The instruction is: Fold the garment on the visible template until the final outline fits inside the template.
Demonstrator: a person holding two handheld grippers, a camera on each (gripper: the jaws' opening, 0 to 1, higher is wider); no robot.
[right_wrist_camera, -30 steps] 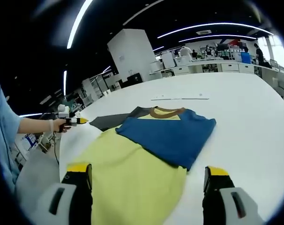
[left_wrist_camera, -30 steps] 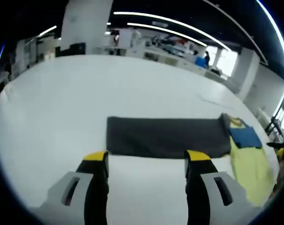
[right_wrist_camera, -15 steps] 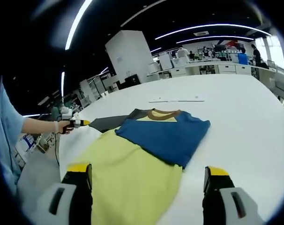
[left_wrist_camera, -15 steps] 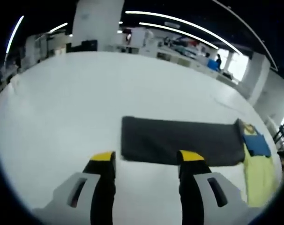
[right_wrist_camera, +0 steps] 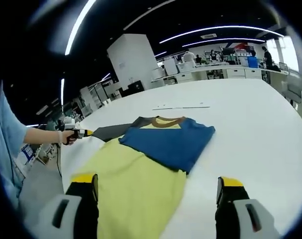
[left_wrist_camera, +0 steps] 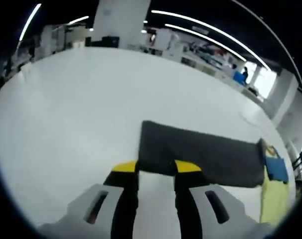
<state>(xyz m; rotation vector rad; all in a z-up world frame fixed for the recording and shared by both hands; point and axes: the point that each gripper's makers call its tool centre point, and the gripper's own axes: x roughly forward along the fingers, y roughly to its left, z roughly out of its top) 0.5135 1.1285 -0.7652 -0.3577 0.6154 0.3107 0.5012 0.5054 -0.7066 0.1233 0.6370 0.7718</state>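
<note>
- Right gripper view: one garment [right_wrist_camera: 141,174], yellow and blue, lies flat on the white surface [right_wrist_camera: 250,124], overlapping one dark grey template [right_wrist_camera: 108,132].
- Right gripper [right_wrist_camera: 156,186] hovers, fingers [right_wrist_camera: 86,180] wide apart.
- Left gripper [left_wrist_camera: 156,167] reaches the template's near edge, fingers narrow, gripping nothing.

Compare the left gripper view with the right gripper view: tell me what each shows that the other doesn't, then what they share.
Left gripper view alone: its own gripper, jaws narrowed at the near edge of the dark grey template. Right gripper view alone: its own gripper, jaws wide apart over the shirt's hem, plus a person's hand and blue sleeve. Shared: the yellow and blue shirt, the template and the white table.
</note>
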